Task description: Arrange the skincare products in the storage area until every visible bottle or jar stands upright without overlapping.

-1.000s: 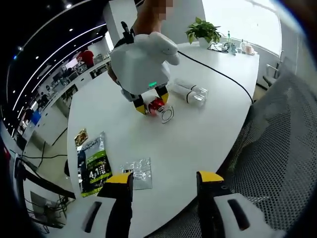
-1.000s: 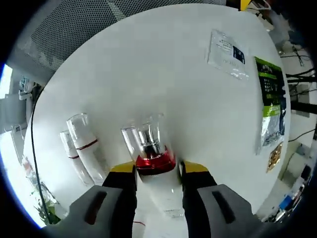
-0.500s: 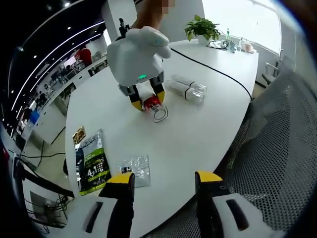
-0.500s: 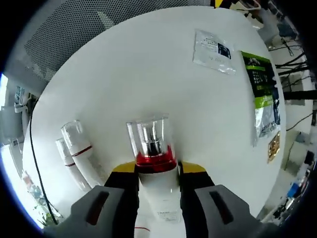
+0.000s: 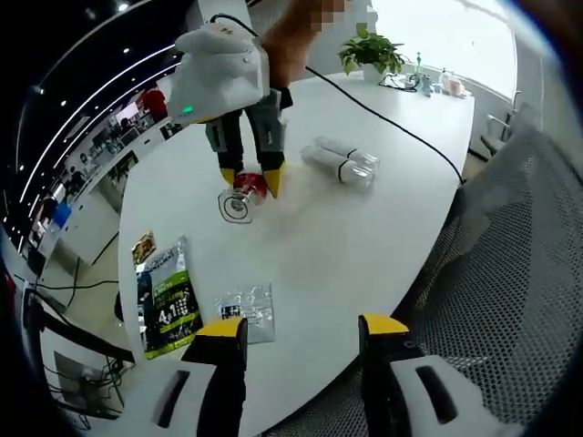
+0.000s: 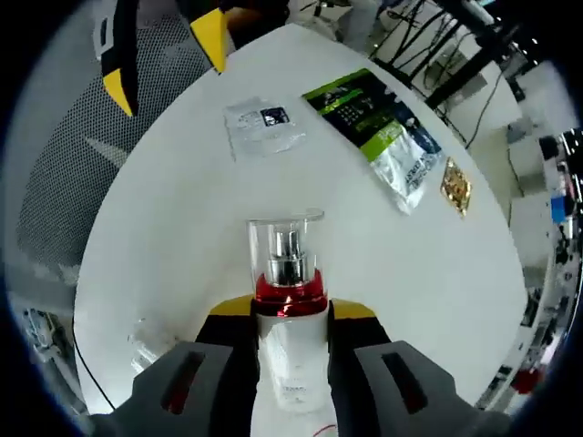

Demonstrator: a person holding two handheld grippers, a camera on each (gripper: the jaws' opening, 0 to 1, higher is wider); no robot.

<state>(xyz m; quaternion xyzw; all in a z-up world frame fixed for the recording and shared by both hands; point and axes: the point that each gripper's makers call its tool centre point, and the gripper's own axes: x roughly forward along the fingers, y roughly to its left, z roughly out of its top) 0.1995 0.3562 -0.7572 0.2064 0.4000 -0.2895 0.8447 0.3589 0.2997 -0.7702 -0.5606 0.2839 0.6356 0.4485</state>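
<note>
Pump bottle [image 6: 287, 319]: red collar, clear cap, clamped in right gripper [image 6: 288, 314] above white table [image 6: 182, 237], left of two lying bottles [image 5: 340, 165].
Left gripper [image 5: 301, 330]: jaws apart, empty.
Advice: rotate base down, seat flat, then release.

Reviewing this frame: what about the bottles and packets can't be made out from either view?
- Held bottle, right gripper view: its base sits below the right gripper jaws; label print too small.
- Same bottle, left gripper view: body hidden between the jaws; contact with the table unclear.
- Two lying bottles: touching or apart, too small.
- Green packet and clear packet: text illegible.
</note>
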